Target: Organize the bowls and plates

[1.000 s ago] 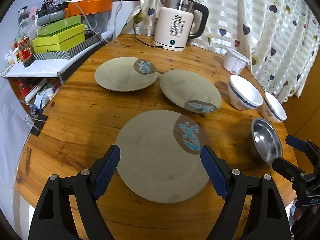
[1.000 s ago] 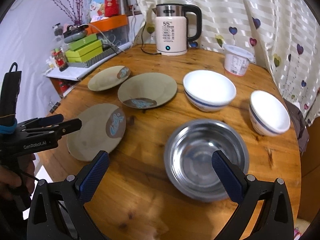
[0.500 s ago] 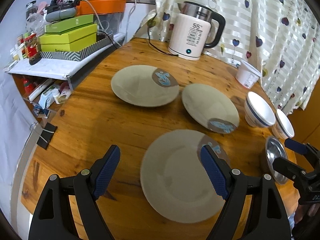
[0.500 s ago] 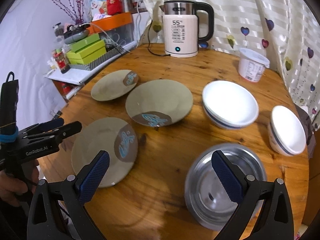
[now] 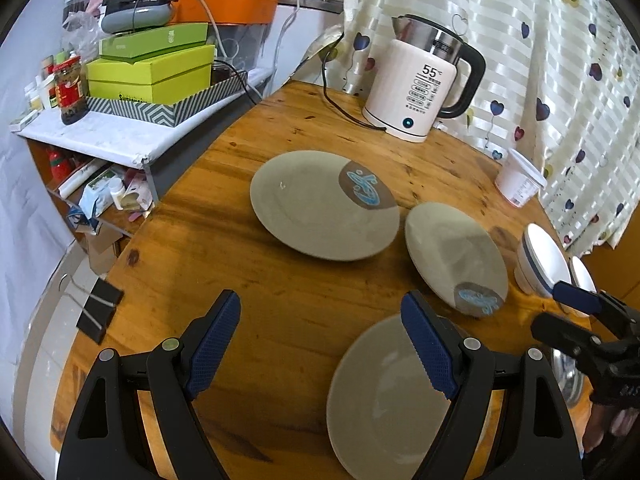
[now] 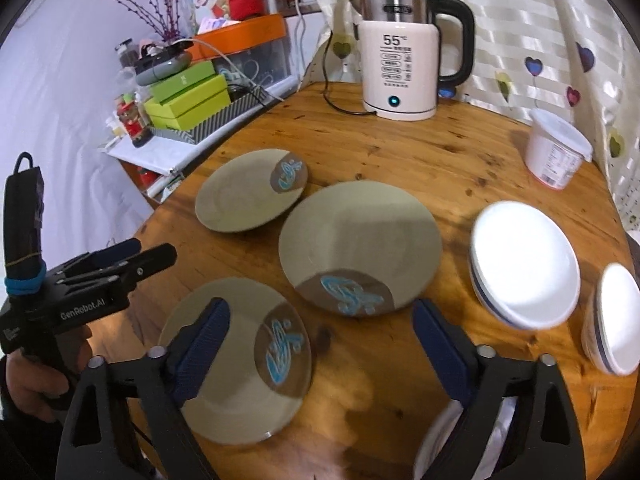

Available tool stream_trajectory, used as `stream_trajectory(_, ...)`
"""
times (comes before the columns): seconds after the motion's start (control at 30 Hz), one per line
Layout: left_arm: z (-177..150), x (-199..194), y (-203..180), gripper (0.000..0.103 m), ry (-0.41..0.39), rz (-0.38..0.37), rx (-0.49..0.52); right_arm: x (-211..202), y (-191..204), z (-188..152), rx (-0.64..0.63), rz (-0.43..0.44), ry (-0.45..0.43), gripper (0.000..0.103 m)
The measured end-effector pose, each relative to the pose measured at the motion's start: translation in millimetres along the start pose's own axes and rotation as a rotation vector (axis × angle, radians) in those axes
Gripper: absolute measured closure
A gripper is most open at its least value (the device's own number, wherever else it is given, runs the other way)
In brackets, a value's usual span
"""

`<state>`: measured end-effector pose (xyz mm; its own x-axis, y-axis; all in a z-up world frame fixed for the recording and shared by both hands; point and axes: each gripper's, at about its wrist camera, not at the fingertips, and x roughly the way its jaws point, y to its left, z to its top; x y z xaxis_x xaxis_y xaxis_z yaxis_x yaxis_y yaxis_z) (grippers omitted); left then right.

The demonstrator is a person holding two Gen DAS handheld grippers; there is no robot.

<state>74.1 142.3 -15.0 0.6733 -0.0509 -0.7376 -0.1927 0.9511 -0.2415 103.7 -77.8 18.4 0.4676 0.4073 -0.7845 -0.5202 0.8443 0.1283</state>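
Plates and bowls spread out, both grippers empty above them

Three grey-green plates lie flat on the round wooden table [image 6: 460,160], each with a brown patch and a blue motif. The far plate [image 6: 248,196] sits toward the shelf side, the middle plate [image 6: 356,240] is just beside it, and the near plate [image 6: 240,356] lies closest to the table's front edge. To their right stand two white bowls with blue bands: the large white bowl [image 6: 524,260] and the small white bowl [image 6: 616,316] just beside it. A steel bowl [image 5: 566,376] peeks out low at the edge, mostly hidden.

The left gripper [image 5: 324,344] hovers with its jaws spread wide, nothing between them but bare wood, the near plate under its right finger. The right gripper [image 6: 320,348] has just been narrowing its jaws, yet they stand clearly apart and pinch nothing; the near plate shows below and between them.

How will these handle? The plates look like glazed ceramic: stiff, fairly heavy, slick and chippable. They sit low, so the rim is probably the only purchase, one finger slid under the raised edge. The bowls offer a taller wall to pinch. Stacking likely calls for a gentle, level set-down.
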Motion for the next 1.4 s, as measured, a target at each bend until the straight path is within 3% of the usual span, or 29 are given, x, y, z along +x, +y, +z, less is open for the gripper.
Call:
stream_trajectory(0.2,14.5,15.0,15.2,0.02,0.007,-0.022,-0.041,24.3,4.0,26.3,-0.007,0.04,0.035,0.029)
stream_trajectory(0.37,24.4,25.3,23.4,0.025,0.008,-0.028,-0.06,44.5,10.3,47.5,-0.013,0.077,0.054,0.046)
stream_trajectory(0.47,28.8,33.9,28.8,0.039,0.021,-0.029,-0.08,57.6,12.8,59.1,-0.011,0.096,0.061,0.048)
stream_trajectory(0.9,43.8,65.6,50.5,0.04,0.041,-0.045,-0.158,124.6,5.5,102.0,0.034,0.168,0.129,0.063)
stream_trajectory(1.0,45.9,71.0,54.8,0.048,0.046,-0.046,-0.169,137.8,5.5,107.0,0.041,0.175,0.145,0.063)
stream_trajectory(1.3,48.3,81.2,55.9,0.052,0.054,-0.067,-0.17,160.2,3.4,114.2,0.049,0.177,0.175,0.068)
stream_trajectory(1.4,48.8,82.9,55.7,0.065,0.058,-0.072,-0.167,166.2,1.9,115.0,0.054,0.176,0.184,0.074)
